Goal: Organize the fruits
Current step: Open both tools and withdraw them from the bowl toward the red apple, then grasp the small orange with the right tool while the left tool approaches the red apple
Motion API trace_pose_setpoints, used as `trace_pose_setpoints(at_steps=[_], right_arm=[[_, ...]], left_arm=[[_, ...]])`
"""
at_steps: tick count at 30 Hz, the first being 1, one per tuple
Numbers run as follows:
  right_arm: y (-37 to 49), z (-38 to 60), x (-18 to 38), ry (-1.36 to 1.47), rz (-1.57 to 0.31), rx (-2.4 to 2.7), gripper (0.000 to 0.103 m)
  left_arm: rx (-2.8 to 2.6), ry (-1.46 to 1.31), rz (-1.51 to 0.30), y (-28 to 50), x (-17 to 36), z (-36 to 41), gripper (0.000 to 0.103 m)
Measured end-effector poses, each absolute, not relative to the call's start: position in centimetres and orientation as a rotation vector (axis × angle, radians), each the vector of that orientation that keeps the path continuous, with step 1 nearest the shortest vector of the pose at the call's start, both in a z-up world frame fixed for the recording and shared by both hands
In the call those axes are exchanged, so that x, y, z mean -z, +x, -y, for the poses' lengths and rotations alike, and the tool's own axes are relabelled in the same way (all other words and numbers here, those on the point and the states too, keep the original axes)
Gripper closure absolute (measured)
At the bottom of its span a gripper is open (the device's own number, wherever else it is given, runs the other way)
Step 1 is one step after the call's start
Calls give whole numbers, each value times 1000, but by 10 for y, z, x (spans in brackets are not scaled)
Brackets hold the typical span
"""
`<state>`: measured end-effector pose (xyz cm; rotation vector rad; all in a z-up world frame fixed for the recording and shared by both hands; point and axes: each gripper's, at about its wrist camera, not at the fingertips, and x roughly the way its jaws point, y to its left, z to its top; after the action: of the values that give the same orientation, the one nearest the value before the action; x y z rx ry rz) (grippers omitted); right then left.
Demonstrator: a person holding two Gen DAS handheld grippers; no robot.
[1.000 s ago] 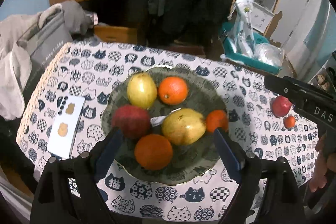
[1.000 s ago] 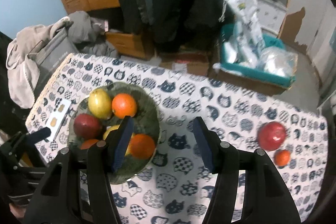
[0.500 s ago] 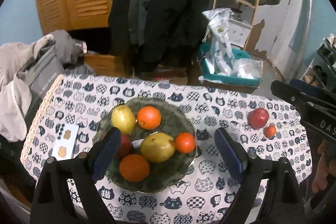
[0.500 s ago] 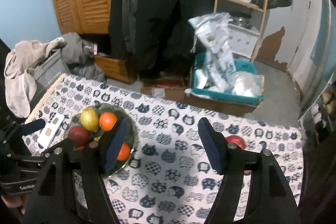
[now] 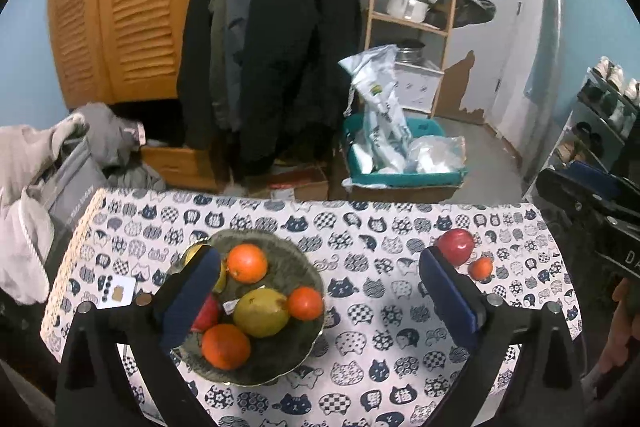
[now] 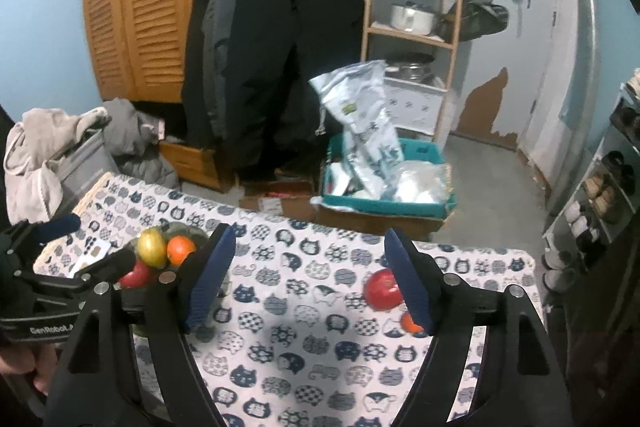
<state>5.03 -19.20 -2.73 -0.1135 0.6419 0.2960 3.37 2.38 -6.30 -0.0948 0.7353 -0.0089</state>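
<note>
Your left gripper (image 5: 320,293) hangs above the table (image 5: 360,379) with its jaws wide apart; they have just been opening and nothing sits between the pads. Below its left finger lies the bowl (image 5: 280,363), with two oranges (image 5: 247,262), a tangerine (image 5: 305,303), a partly hidden red apple (image 5: 206,315), a lemon mostly behind the finger, and a yellow pear (image 5: 261,311). The pear lies on its side, long axis running across the bowl, its stem end toward the tangerine on the right.

Beyond its right finger, two fruits rest loose on the cloth: a red apple (image 5: 455,246) and, touching or just beside it on the right, a small tangerine (image 5: 480,267). Both are round, so neither gives you a long axis to line up with.

Your right gripper (image 6: 306,279) is also spread with empty jaws that have just been opening. The loose apple (image 6: 383,288) lies just left of its right finger, the tangerine (image 6: 409,323) half hidden behind that finger.

The next step looks like fetching those two. Use the right gripper; centre the apple between the pads before you close, squeeze gently across its widest part, and approach from above so you don't roll the tangerine toward the table's edge.
</note>
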Motion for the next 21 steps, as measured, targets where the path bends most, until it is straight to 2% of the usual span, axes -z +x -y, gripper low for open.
trace_pose_setpoints(at_steps=[21], right_arm=[[42,312,35,-40,-637,-64,25]], left_arm=[[133,-4,-721,52,52,65,2]])
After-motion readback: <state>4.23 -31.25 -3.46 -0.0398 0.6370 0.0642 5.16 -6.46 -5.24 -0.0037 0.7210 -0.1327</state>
